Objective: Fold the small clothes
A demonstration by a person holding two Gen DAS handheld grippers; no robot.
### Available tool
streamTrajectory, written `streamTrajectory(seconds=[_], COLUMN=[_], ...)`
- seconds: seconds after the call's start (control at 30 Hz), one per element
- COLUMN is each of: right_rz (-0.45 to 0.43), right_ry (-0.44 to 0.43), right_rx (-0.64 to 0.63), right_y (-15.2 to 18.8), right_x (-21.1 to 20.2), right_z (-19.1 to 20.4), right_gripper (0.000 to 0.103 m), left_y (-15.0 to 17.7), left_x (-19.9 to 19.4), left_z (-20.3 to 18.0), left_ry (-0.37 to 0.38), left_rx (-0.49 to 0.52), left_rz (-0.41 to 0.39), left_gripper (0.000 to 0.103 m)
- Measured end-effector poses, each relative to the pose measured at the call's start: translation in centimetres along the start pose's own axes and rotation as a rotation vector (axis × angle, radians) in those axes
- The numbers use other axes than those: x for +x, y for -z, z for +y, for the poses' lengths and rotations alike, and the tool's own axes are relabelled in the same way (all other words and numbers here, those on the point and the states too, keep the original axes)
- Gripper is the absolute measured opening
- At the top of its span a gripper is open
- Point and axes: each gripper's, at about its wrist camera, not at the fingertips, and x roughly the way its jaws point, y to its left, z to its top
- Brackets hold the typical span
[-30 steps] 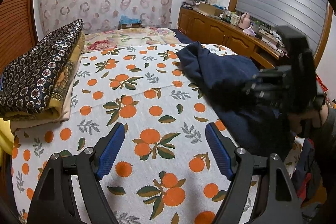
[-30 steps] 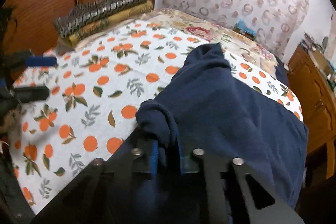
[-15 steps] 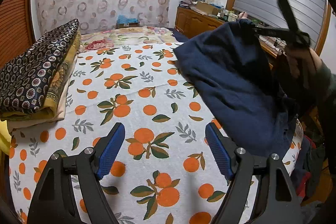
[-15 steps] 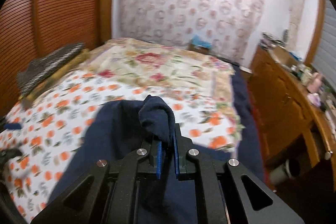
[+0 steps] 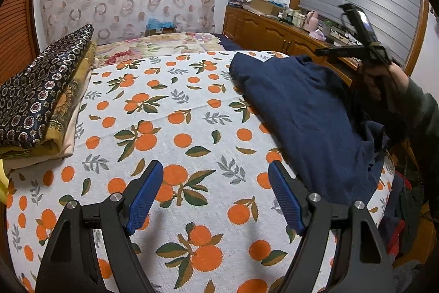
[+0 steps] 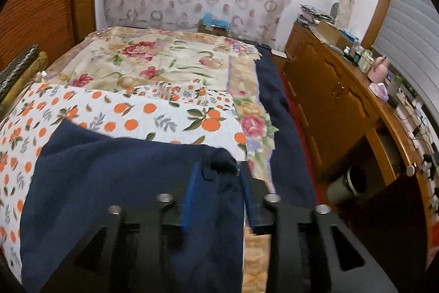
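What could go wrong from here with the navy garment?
The navy garment lies bunched near the bed's right edge, part of it draping over, so it may slide off. The right gripper has its jaws apart with cloth loose between them; a fold could snag as it withdraws. The left gripper hangs open over bare sheet, pinning nothing.

Navy garment (image 5: 301, 111) on orange-fruit-print white sheet (image 5: 170, 128); blue-padded tools.
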Motion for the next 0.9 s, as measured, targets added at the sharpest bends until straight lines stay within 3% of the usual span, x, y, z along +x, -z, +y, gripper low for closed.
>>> streamTrajectory(seconds=[0.23, 0.47, 0.77, 0.8, 0.9], right_rz=[-0.066, -0.039, 0.014, 0.016, 0.008], right_ry=[-0.12, -0.189, -0.206, -0.203, -0.221], right_rx=[-0.005, -0.006, 0.026, 0.024, 0.024], right_y=[6.2, 13.3, 16.6, 16.3, 16.1], right_x=[-6.2, -9.7, -10.4, -10.5, -11.0], right_z=[-0.4, -0.1, -1.1, -0.9, -1.4], right_gripper=[0.038, 0.038, 0.038, 0.035, 0.01], left_y=[0.0, 0.0, 0.2, 0.3, 0.4], left_x=[0.2, 0.6, 1.4, 1.4, 1.6], left_z=[-1.0, -2.7, -4.8, -5.0, -5.4], left_ry=[0.015, 0.036, 0.051, 0.051, 0.055], left_rx=[0.012, 0.032, 0.073, 0.077, 0.085], left_rz=[-0.003, 0.001, 0.026, 0.03, 0.036], left_gripper=[0.08, 0.08, 0.08, 0.08, 0.08])
